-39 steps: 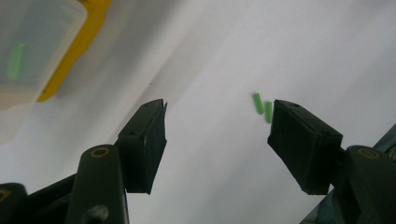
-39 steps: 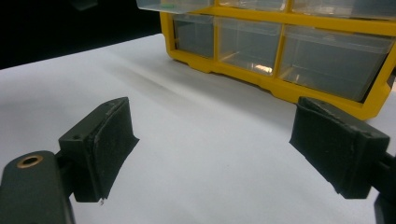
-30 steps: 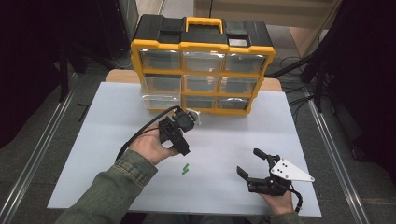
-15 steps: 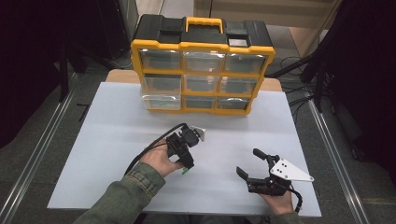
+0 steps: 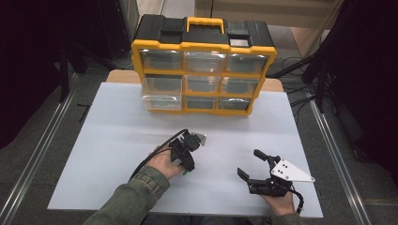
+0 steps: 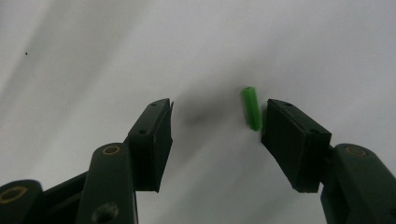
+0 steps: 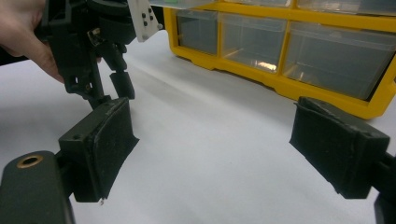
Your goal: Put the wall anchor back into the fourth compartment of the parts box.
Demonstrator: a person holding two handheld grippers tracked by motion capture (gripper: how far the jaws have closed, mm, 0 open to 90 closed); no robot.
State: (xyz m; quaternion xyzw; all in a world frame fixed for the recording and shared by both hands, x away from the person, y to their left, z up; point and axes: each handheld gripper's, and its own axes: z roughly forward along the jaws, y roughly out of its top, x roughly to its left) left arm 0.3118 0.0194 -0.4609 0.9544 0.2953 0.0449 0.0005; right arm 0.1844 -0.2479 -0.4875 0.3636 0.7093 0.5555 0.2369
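Hovering over the white table (image 5: 117, 140), the left gripper (image 6: 215, 135) stands spread around a small green peg (image 6: 251, 108) lying flat, just beside one jaw. Closing off-centre could flick it away; the right gripper (image 5: 257, 165) rests spread, empty

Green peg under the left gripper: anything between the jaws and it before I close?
Nothing visible. The left gripper is open over the white table, and the green peg lies in the gap, close against the right-hand jaw, far from the other.
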